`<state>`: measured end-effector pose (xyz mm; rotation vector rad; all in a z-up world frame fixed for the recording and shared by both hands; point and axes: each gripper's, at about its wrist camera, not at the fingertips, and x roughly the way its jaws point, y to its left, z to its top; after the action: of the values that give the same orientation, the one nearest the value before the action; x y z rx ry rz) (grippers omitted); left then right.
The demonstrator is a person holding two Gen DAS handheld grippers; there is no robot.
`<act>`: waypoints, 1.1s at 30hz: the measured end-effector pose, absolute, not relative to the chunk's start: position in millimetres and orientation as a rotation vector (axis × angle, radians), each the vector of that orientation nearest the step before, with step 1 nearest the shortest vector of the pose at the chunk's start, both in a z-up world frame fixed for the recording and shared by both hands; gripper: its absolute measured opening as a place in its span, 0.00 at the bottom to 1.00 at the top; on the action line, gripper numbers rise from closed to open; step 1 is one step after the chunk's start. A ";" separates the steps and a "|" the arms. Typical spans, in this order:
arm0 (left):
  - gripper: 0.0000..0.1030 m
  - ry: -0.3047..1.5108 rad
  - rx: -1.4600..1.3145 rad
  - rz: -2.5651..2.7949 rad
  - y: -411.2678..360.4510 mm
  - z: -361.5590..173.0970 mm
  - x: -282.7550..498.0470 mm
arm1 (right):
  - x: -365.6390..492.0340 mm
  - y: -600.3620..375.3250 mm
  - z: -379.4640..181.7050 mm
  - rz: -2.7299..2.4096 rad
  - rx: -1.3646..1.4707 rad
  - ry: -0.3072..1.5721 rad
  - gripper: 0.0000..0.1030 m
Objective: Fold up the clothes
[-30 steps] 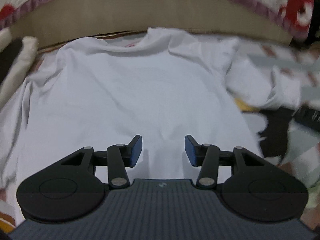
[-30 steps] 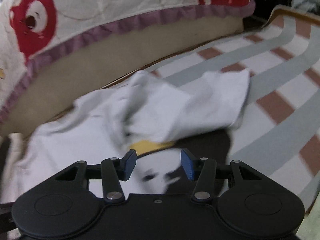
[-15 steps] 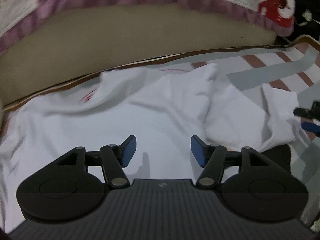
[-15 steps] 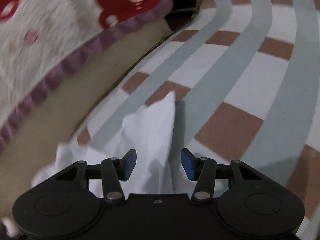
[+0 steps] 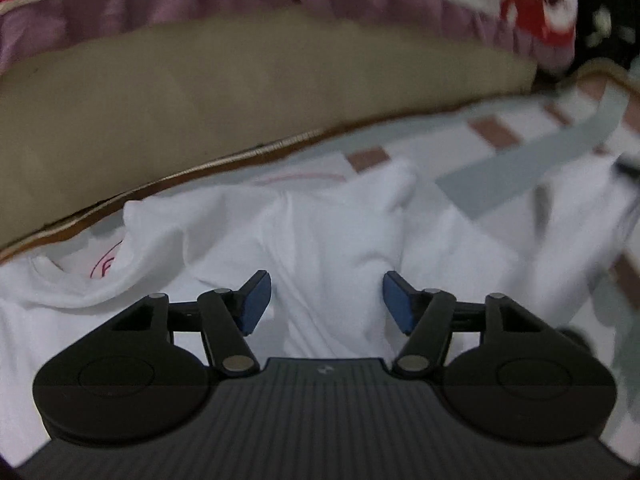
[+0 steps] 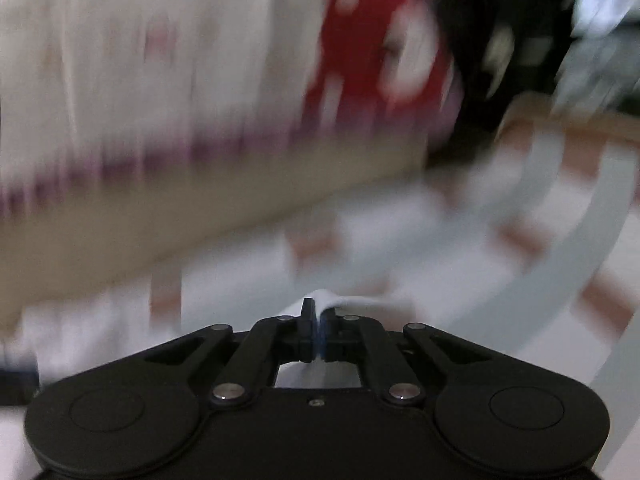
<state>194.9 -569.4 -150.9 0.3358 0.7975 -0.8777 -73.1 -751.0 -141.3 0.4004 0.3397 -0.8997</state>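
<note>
A white T-shirt [image 5: 328, 240] lies rumpled on the striped mat, its collar and red-printed label at the left. My left gripper [image 5: 324, 300] is open just above the shirt's shoulder folds, holding nothing. My right gripper [image 6: 318, 322] is shut on a fold of the white T-shirt [image 6: 352, 302], which sticks out between the pads. The right wrist view is heavily blurred.
A beige mattress edge [image 5: 240, 92] with a purple-trimmed quilt [image 5: 280, 4] printed with red bears runs along the far side. The striped grey, white and brown mat [image 5: 520, 156] stretches to the right. Dark clutter [image 6: 500, 40] sits at the far right corner.
My right gripper went from open over the sleeve to shut on the shirt fabric. My left gripper moved forward toward the collar and stayed open.
</note>
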 end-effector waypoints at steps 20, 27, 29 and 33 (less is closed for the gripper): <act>0.63 0.625 0.435 -1.156 -567.0 -175.4 130.7 | -166.8 -814.8 -178.5 -1.156 1.158 0.260 0.54; 0.63 0.659 0.457 -1.136 -568.9 -179.9 126.8 | -53.1 -792.9 -183.4 -1.059 0.908 0.599 0.67; 0.63 0.721 0.445 -1.066 -561.8 -182.9 135.0 | -33.6 -792.6 -194.5 -1.142 0.833 0.648 0.67; 0.63 0.885 0.312 -0.942 -536.2 -183.4 165.3 | -13.6 -803.7 -215.6 -1.271 0.721 0.724 0.72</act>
<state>165.3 -536.2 -183.4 0.3123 0.8854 -0.9419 -13.6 -803.7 -215.6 0.7208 0.7241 -1.2714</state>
